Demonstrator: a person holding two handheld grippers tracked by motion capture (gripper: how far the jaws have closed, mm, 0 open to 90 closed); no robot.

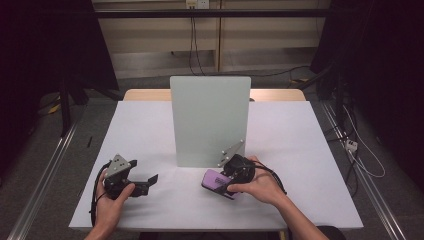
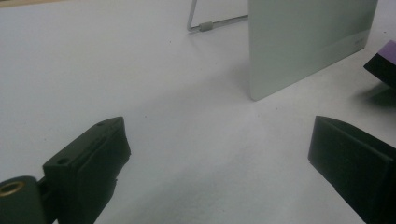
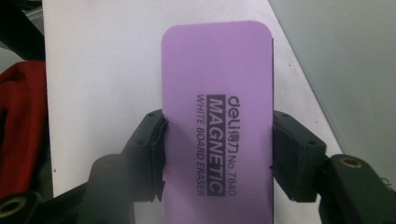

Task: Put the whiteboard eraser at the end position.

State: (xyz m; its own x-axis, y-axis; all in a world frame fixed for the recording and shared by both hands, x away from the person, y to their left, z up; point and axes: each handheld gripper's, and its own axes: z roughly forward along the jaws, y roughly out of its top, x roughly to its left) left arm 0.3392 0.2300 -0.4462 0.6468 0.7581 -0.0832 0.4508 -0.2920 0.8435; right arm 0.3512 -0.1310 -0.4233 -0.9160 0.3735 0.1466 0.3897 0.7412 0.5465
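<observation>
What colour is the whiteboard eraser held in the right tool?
Purple, with black lettering on its top; the whiteboard eraser shows best in the right gripper view.

right hand-held gripper: clamps purple eraser | left hand-held gripper: jaws apart, empty | upright board behind

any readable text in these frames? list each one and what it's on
All on the purple eraser, held across its sides by the right gripper:
"deli", followed by two Chinese characters too blurred to read
"No. 7840"
"MAGNETIC"
"WHITE BOARD ERASER"
In the high view the eraser's print is too small to read.
A faint mark near the corner of the upright white board is too blurred to read.
</observation>
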